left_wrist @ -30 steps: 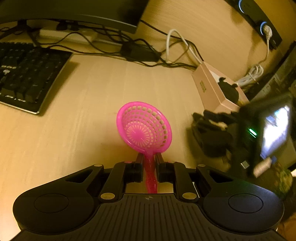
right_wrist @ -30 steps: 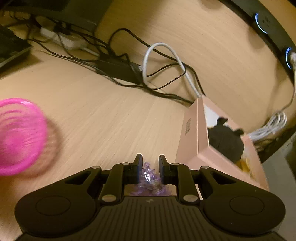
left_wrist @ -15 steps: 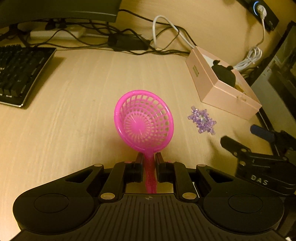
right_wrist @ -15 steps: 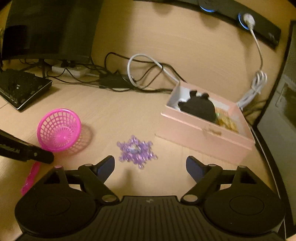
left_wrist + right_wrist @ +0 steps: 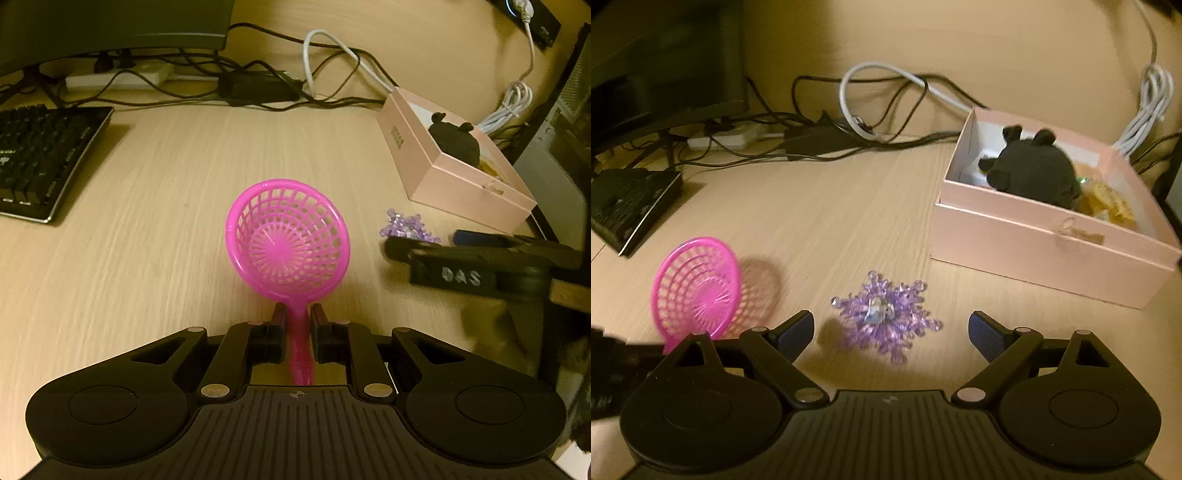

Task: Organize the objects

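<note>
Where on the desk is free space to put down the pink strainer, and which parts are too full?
Bare wood lies between the keyboard and the pink strainer, and ahead of it up to the cables. A narrower patch lies between the purple snowflake and the pink box. The back edge is crowded with cables and a power strip.

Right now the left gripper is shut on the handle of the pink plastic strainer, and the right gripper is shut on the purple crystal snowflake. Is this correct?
Not quite. The right gripper is open, as the right wrist view shows; the purple crystal snowflake lies free on the desk. The left gripper is indeed shut on the pink plastic strainer.
</note>
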A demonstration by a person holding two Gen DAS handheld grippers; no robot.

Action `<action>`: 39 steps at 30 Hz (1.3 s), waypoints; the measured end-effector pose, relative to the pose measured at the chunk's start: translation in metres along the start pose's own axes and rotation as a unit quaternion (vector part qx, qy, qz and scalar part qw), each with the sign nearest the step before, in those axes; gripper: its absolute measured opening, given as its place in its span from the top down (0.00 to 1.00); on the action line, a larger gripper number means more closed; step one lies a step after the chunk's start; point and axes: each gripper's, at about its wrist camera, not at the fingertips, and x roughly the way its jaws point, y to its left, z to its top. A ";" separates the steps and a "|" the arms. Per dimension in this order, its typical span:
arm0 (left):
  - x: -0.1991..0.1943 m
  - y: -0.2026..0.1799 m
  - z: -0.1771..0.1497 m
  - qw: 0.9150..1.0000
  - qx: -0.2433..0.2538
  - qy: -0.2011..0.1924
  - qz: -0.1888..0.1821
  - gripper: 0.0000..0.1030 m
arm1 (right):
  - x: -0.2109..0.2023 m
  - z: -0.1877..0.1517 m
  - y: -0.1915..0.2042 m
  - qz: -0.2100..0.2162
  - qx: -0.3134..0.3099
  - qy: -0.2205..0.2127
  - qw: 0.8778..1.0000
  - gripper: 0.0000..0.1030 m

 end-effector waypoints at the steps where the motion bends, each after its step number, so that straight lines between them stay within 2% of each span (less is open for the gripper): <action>1: 0.000 0.000 0.000 1.000 0.001 0.000 0.000 0.85 | 0.004 0.002 -0.001 0.002 0.004 0.004 1.000 0.11; 9: 0.001 0.006 0.001 1.000 -0.014 -0.023 0.005 0.84 | 0.010 -0.001 0.006 -0.005 -0.014 -0.003 1.000 0.06; 13: 0.005 0.007 0.006 0.999 -0.019 -0.030 0.004 0.84 | 0.008 -0.006 0.006 -0.011 -0.013 -0.014 1.000 0.00; 21: 0.012 0.002 0.013 0.999 -0.018 -0.028 -0.001 0.84 | 0.009 -0.007 0.008 -0.015 -0.012 -0.018 1.000 0.00; 25: 0.011 0.006 0.013 0.999 -0.036 -0.020 -0.007 0.84 | 0.009 -0.006 0.008 -0.014 -0.013 -0.015 1.000 0.00; 29: 0.009 0.005 0.011 0.999 -0.036 -0.019 -0.004 0.84 | 0.011 -0.003 0.009 0.001 -0.026 -0.008 1.000 0.01; 30: 0.008 0.004 0.011 0.999 -0.036 -0.020 -0.003 0.84 | 0.011 -0.002 0.009 0.005 -0.030 -0.008 1.000 0.02; 33: 0.008 0.003 0.010 0.999 -0.039 -0.021 0.000 0.84 | 0.009 0.002 0.012 0.019 -0.045 -0.010 0.999 0.18; 35: 0.007 0.003 0.010 0.999 -0.041 -0.022 0.002 0.84 | 0.006 0.005 0.015 0.028 -0.054 -0.007 0.998 0.40; 36: 0.007 0.003 0.010 0.999 -0.042 -0.023 0.003 0.84 | 0.004 0.006 0.016 0.031 -0.059 -0.005 0.998 0.47; 39: 0.007 0.002 0.010 0.999 -0.041 -0.025 0.007 0.84 | -0.001 0.007 0.013 0.040 -0.057 0.007 0.998 0.48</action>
